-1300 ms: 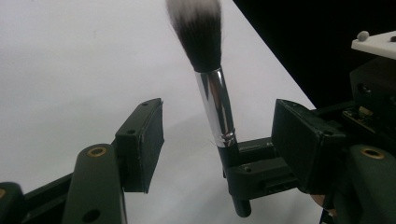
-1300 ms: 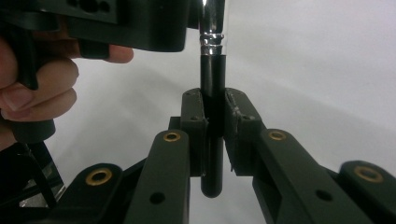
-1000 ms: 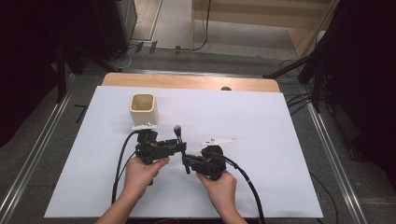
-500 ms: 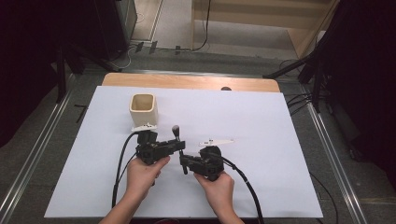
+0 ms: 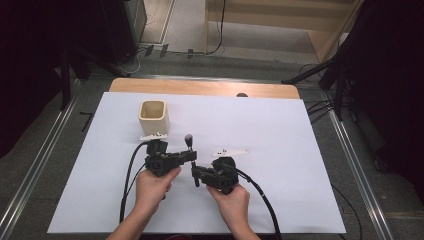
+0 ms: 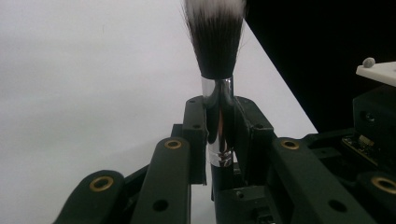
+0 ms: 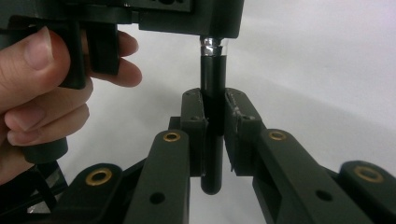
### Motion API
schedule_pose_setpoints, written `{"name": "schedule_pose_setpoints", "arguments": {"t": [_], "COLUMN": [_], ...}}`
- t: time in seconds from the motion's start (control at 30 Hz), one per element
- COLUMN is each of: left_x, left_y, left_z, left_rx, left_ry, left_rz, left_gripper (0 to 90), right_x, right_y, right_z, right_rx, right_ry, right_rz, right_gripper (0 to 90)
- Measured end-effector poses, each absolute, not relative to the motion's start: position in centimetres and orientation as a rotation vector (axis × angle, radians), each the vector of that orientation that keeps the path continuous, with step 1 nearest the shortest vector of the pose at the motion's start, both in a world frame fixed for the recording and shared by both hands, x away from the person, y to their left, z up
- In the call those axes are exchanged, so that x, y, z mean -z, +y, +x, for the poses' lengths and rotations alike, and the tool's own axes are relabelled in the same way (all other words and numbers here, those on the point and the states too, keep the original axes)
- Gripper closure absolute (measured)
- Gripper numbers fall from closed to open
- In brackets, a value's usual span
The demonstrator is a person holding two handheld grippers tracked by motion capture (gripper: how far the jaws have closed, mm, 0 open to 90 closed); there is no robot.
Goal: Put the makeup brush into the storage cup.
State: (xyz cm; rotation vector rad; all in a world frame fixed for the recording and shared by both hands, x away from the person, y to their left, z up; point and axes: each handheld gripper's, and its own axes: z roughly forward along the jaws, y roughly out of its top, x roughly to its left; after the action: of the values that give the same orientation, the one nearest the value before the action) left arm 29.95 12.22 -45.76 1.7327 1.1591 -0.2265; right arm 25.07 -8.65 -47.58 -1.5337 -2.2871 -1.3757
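- The makeup brush [image 5: 189, 150] hangs above the white table cover [image 5: 300, 150], near its front middle, held between the two grippers.
- In the high view its long axis runs nearly straight away from the person: the dark bristle tuft points toward the far edge, the black handle end toward the person.
- The left gripper [image 6: 219, 135] has just been closing its jaws, and they now clamp the shiny metal ferrule, with the bristles sticking out beyond them.
- The right gripper [image 7: 214, 135] is clenched on the black handle [image 7: 212, 84], whose rounded end pokes out below the pads.
- A cream square cup [image 5: 152, 116] stands upright farther back on the left, well apart from the brush.
- Nothing lies between the brush and the cup.
- I can read no writing or brand.
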Motion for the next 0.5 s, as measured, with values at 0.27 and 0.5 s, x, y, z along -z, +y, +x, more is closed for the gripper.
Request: {"name": "schedule_pose_setpoints", "arguments": {"t": [0.27, 0.5], "left_x": [45.82, 45.78], "left_y": [12.36, 12.62], "left_z": [30.06, 30.14], "left_rx": [0.263, 0.296], "left_ry": [1.172, 1.181], "left_rz": [1.716, 1.705], "left_gripper": [78.2, 78.7], "right_x": [47.52, 47.47], "right_y": [-8.54, -8.46], "right_z": [24.97, 24.88], "right_rx": [1.372, 1.377], "right_ry": [-2.308, -2.318], "right_rz": [-1.532, -1.533], "right_gripper": [79.7, 79.3]}}
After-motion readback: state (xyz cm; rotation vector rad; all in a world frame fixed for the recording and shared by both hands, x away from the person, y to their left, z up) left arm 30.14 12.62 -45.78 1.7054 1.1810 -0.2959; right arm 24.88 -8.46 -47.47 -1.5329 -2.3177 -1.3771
